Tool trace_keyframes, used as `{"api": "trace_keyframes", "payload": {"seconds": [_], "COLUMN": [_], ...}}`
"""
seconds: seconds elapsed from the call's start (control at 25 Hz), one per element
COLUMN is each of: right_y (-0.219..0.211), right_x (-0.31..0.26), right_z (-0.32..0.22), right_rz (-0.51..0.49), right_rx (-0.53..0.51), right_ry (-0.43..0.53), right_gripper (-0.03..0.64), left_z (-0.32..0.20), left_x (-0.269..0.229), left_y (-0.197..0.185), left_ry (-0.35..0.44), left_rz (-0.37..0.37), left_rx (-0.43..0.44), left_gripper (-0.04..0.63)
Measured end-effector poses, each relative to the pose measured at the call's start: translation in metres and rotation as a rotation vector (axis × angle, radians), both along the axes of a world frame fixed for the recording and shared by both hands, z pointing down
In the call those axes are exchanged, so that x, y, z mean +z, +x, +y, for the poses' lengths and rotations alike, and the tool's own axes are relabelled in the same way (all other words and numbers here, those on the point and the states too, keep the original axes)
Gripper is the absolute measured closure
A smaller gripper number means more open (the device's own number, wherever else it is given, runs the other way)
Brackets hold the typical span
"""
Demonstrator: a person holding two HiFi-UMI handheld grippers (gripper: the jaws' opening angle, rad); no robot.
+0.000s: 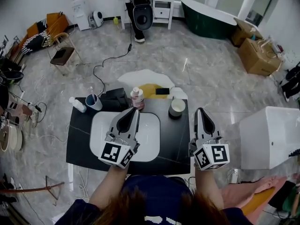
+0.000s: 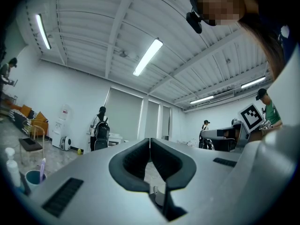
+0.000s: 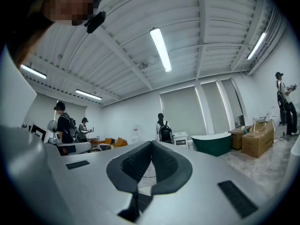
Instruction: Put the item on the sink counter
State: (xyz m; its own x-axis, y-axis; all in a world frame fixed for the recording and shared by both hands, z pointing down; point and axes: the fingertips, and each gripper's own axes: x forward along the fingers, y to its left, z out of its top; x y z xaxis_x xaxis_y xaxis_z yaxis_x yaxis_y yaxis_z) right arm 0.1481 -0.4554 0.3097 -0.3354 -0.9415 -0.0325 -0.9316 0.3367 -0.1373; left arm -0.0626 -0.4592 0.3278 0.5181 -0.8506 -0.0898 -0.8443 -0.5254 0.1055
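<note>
A black sink counter point(image 1: 79, 144) with a white basin point(image 1: 150, 135) lies right below me. Along its back edge stand a blue cup with a toothbrush point(image 1: 93, 101), a white bottle lying flat point(image 1: 77, 105), a pink-capped bottle point(image 1: 137, 98), a black pouch point(image 1: 115, 99) and a pale round jar point(image 1: 177, 107). My left gripper point(image 1: 135, 109) hovers over the basin, shut and empty, its tips meeting point(image 2: 150, 139). My right gripper point(image 1: 198, 110) hangs over the counter's right end, also shut with nothing in it point(image 3: 151, 143). Both point up and away, level with the room.
A white cabinet point(image 1: 269, 137) stands right of the counter. On the floor behind it lie a yellow-white mat point(image 1: 145, 81) with a black phone point(image 1: 162, 91) and a cable point(image 1: 105, 64). Farther off are a chair point(image 1: 63, 55), cardboard boxes point(image 1: 255, 55), a green bathtub point(image 1: 211, 18) and a person point(image 1: 140, 6).
</note>
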Motion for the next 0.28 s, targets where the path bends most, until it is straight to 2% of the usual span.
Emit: {"api": "trace_keyframes", "payload": {"seconds": [0.28], "right_y": [0.001], "right_x": [0.0072], "right_z": [-0.006], "right_rz": [0.011], "right_rx": [0.013], "right_ry": [-0.01], "right_gripper": [0.601], "left_z": [-0.0079], "left_x": [0.0032], "left_y": [-0.0001], "left_ry": [0.001], "left_rz": [-0.015], "left_rx": [-0.005], "left_gripper": [0.571]}}
